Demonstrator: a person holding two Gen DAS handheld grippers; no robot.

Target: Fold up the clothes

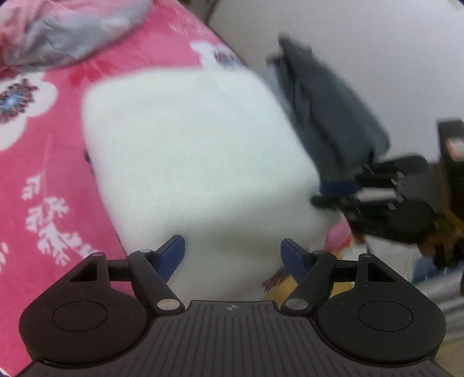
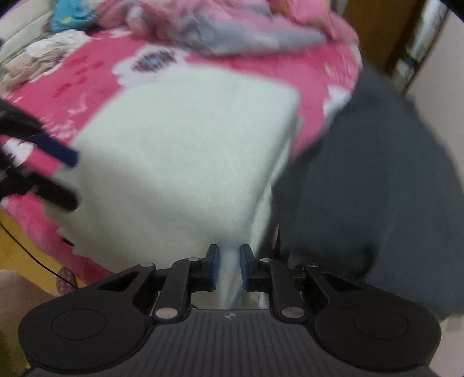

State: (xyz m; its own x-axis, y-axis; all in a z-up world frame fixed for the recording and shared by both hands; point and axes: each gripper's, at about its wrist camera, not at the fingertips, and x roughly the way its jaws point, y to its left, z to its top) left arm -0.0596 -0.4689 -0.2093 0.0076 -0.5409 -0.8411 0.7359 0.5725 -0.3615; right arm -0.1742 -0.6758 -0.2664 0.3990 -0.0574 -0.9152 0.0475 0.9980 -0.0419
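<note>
A folded white garment lies on the pink flowered bed with its near end hanging over the bed's edge; it also shows in the right wrist view. My left gripper is open and empty, just above the white garment's near end. My right gripper is nearly shut on the hanging edge of the white garment. In the left wrist view the right gripper also carries a dark grey garment, which hangs at the right of the right wrist view. Both views are blurred.
A heap of pink and grey clothes lies at the far side of the bed, also in the left wrist view. More clothes and a blue item lie at the far left. A white wall is beyond the bed.
</note>
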